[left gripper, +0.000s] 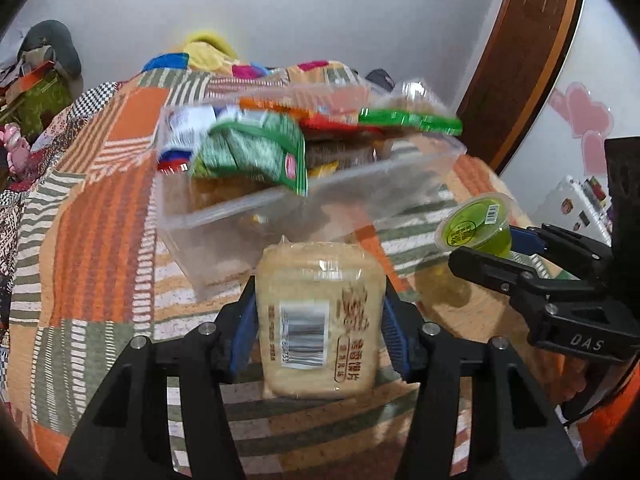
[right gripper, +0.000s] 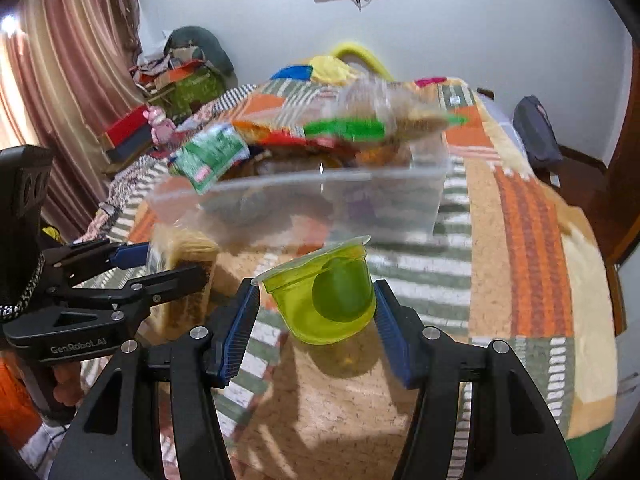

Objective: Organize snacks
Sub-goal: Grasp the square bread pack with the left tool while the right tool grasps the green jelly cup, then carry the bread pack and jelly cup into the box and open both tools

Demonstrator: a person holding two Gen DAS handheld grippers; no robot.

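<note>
Left tool [left gripper: 320, 320] grips cracker pack [left gripper: 318, 320], barcode visible; right tool [right gripper: 316, 304] grips jelly cup [right gripper: 324, 300].

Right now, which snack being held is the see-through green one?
The green jelly cup in the right gripper. The left gripper holds a pale beige wrapped cracker pack instead.

Both my grippers are closed on a load.
My left gripper [left gripper: 320, 316] clamps a cracker pack [left gripper: 318, 320]; my right gripper [right gripper: 318, 304] pinches a green jelly cup [right gripper: 324, 300], held tilted.
</note>
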